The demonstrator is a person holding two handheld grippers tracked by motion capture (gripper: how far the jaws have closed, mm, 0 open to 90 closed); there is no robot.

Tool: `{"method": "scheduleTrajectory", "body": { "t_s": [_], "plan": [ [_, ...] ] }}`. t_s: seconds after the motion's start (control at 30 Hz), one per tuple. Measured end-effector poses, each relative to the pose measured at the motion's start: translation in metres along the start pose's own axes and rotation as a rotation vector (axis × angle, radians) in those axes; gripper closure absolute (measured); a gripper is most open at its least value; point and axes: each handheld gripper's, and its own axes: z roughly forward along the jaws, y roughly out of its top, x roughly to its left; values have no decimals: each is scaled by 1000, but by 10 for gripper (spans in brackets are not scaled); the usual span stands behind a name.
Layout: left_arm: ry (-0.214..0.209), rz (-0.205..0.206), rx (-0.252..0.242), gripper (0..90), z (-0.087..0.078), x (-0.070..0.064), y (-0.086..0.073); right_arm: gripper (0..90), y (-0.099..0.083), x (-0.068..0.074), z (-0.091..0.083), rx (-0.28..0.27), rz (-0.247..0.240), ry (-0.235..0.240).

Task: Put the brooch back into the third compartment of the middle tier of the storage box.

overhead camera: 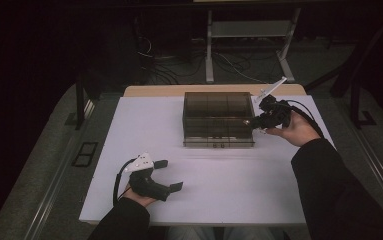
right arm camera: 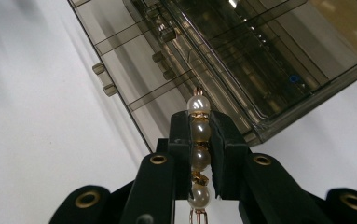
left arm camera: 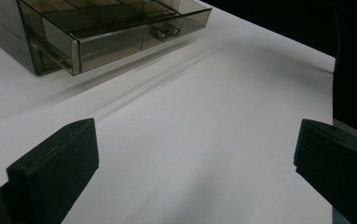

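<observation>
I have the right gripper clamped on a string of pearls, its fingers pinching the beads from both sides so that one pearl pokes out past the tips. From the high view, that gripper sits at the 3 o'clock edge of the smoky plastic drawer box, which stands near the 12 o'clock side of the white tabletop. The left gripper rests down at about 7 o'clock, well apart from the box, with its fingers spread wide and nothing between them.

My worry is the grip itself. Pearls are round and slick, and the pads meet them only along a thin line, so I judge that a bump against the box wall could roll the beads out or swing the strand sideways. The lower end of the strand hangs back between the fingers, and I cannot tell how much trails beneath; that loose end could snag on a drawer lip.

In the left gripper view a drawer seems to stand partly out. If I push the pearls in at an angle, the light box could slide on the smooth tabletop, since the left gripper isn't bracing it.
</observation>
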Motion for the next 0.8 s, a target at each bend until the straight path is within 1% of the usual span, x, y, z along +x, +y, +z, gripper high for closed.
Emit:
{"method": "scheduleTrajectory", "body": {
  "t_s": [0.3, 0.5, 0.8],
  "plan": [
    [-1, -2, -1, 0, 0, 0, 0, 788, 3, 2, 11, 13, -5, 10],
    [-2, 1, 0, 0, 0, 0, 0, 787, 5, 2, 18, 17, 4, 19],
    [-4, 5, 3, 0, 1, 0, 0, 787, 6, 3, 29, 31, 4, 29]
  ]
}}
